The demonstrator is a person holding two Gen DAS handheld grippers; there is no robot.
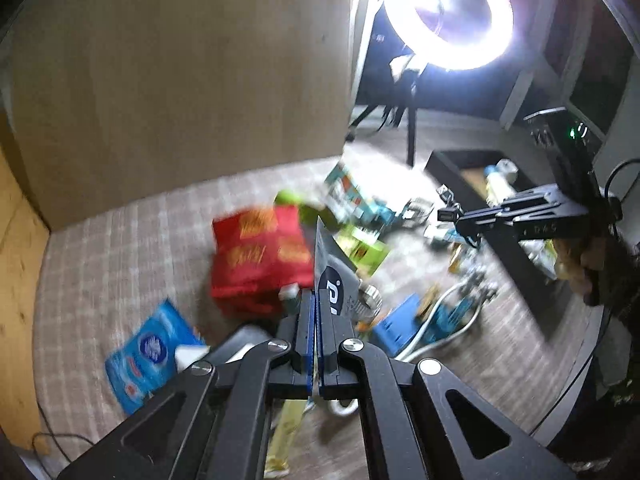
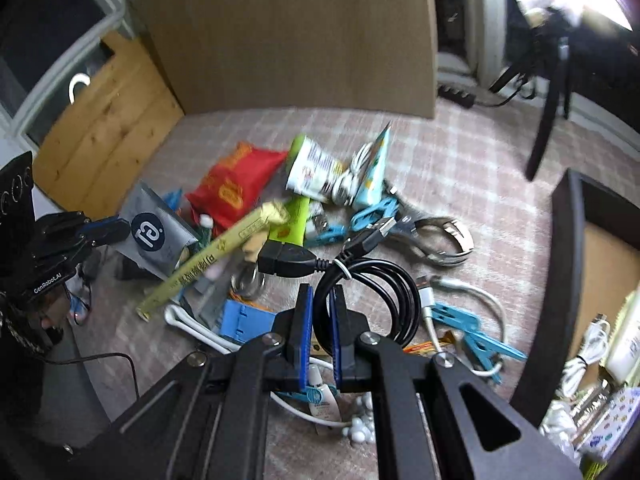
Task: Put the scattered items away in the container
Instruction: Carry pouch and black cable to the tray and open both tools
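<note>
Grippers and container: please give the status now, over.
Left gripper shut on grey pouch. Right gripper shut on black USB cable. Black tray at right, path unobstructed.

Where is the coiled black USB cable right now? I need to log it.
In the right wrist view, the coiled black USB cable sits low centre, pinched in the right hand-held gripper, above the pile near the blue plastic clothespins.

**My two black hand-held grippers**

My left gripper is matte black metal with blue rubber pads, round silver screws on its linkage arms and triangular cut-outs behind them. My right gripper matches it. White "GenRobot.AI" lettering marks the left one's body; a thin black cable trails below.
</note>
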